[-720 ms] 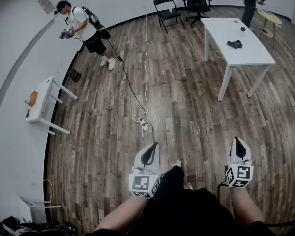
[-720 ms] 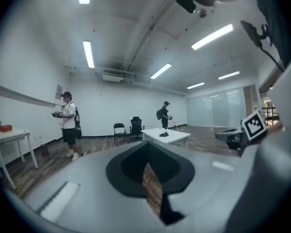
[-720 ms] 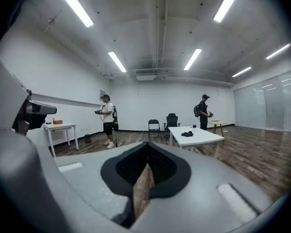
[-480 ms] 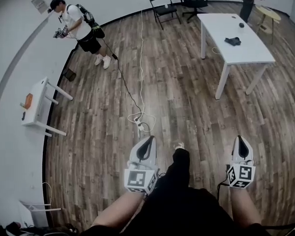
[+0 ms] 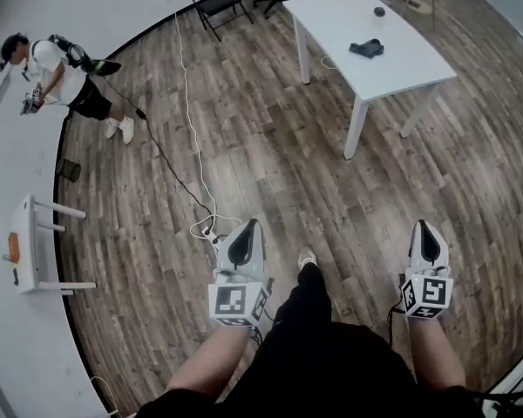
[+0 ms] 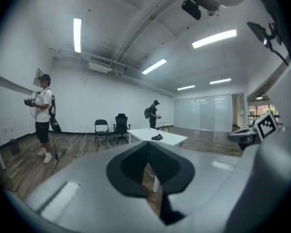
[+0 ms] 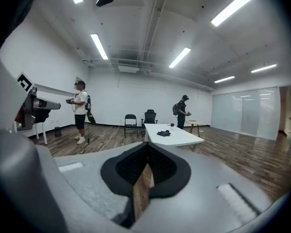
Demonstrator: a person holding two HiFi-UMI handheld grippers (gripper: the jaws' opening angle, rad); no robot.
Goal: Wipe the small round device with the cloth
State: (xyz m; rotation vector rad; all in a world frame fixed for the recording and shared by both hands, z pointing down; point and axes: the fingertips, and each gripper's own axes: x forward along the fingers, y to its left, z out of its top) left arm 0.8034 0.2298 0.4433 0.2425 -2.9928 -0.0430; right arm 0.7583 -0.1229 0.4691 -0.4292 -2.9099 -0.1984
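- Wood-plank floor (image 5: 270,155) is shown btwn the person and the white bench (image 5: 401,68). The bench stands well apart from both tools, so no part of the wipe is judged begun.
- Left tool (image 5: 249,232): jaws are seen together, w/ nothing btwn them. Right tool (image 5: 425,233): jaws likewise together and empty. Both are held out roughly level in front of the body.
- Task items: the dark cloth (image 5: 366,48) lies on the bench top, about mid-way along. The small round device (image 5: 379,11) sits beyond it, nearer the bench's far end and apart from the cloth.
- Risk 1, trip: a white cable (image 5: 190,120) is run across the floor to a power strip (image 5: 207,231), which is seen in head view just beside the left tool's tip and near the shoe (image 5: 306,257). A foot could be caught if the walk is made w/o a look down.
- Risk 2, missed grasp: w/ jaws shut, the cloth would only be pushed or bunched. Opening is needed before contact.
- Risk 3, device knocked: it is round and near an edge. If it is wiped w/ one tool and not steadied by the other, it is likely to be slid or rolled off the bench.
- Risk 4, collision: a folding chair (image 5: 213,3) and a person (image 7: 183,111) are placed by the bench's far end, close to the probable route.
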